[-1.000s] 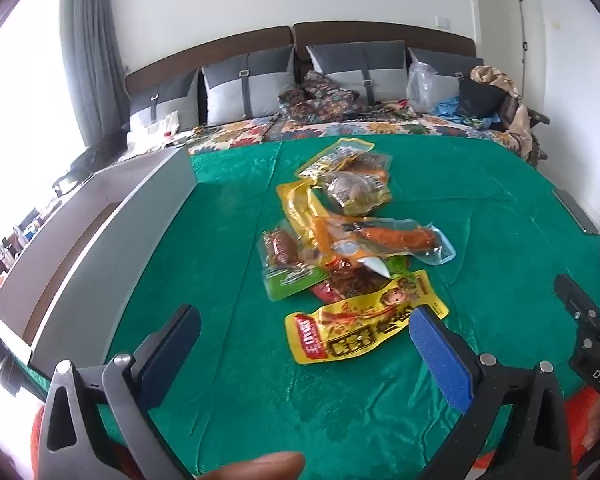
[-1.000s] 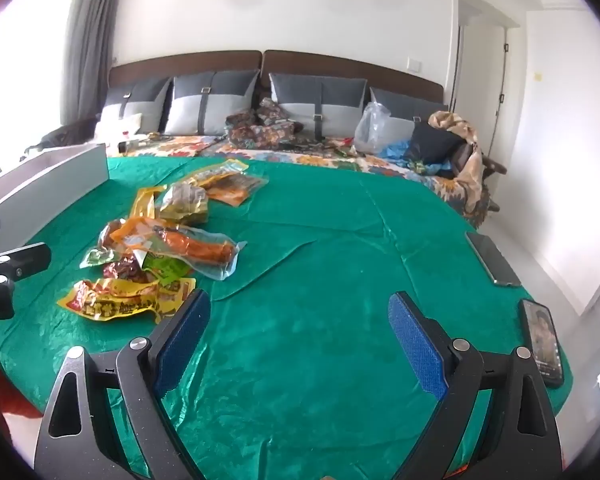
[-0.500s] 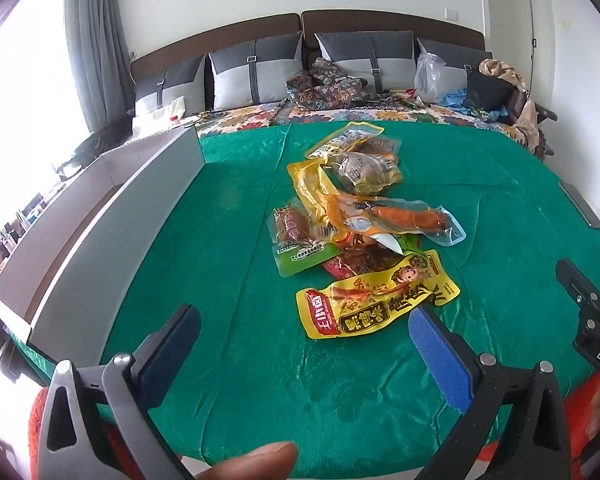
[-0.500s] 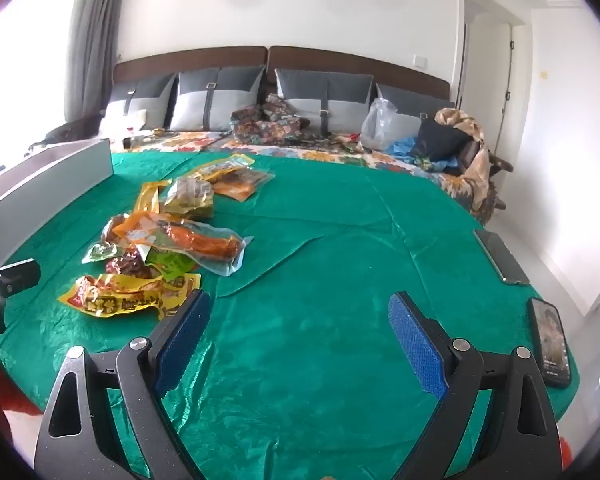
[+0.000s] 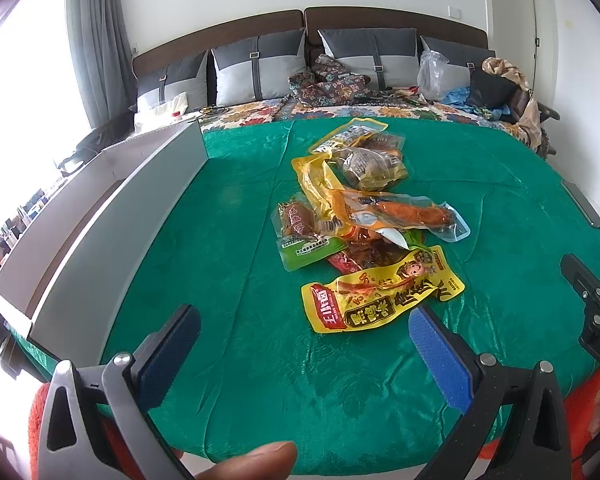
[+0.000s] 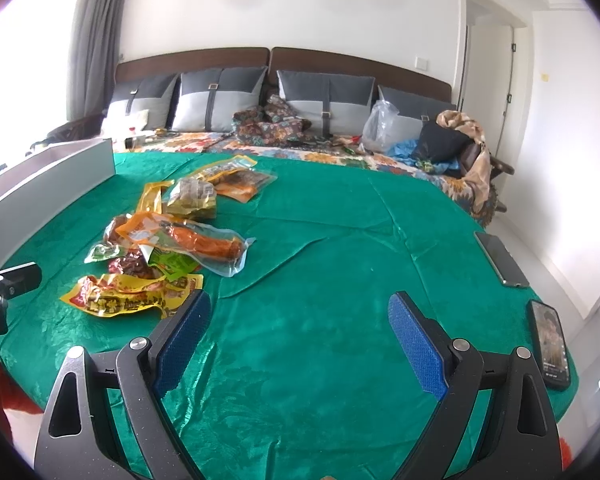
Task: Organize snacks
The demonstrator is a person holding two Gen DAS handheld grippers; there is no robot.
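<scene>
Several snack packets lie in a loose pile on the green tablecloth (image 5: 228, 240). Nearest is a yellow packet (image 5: 380, 292), also seen as the yellow packet (image 6: 128, 294) in the right wrist view. Behind it lie a clear packet with an orange sausage (image 5: 404, 216), a green-edged packet (image 5: 304, 236) and more at the far end (image 5: 364, 152). My left gripper (image 5: 304, 344) is open above the near cloth, just short of the yellow packet. My right gripper (image 6: 300, 332) is open over bare cloth to the right of the pile. Neither holds anything.
A long white open box (image 5: 112, 216) runs along the table's left side. Two phones (image 6: 500, 258) (image 6: 550, 344) lie by the right edge. A bed with grey cushions (image 6: 324, 100) and bags stands behind the table. A fingertip (image 5: 252, 462) shows at the bottom.
Both grippers have pulled back and risen a little, so the pile sits lower and nearer in view. Both stay open; no packet has moved.
</scene>
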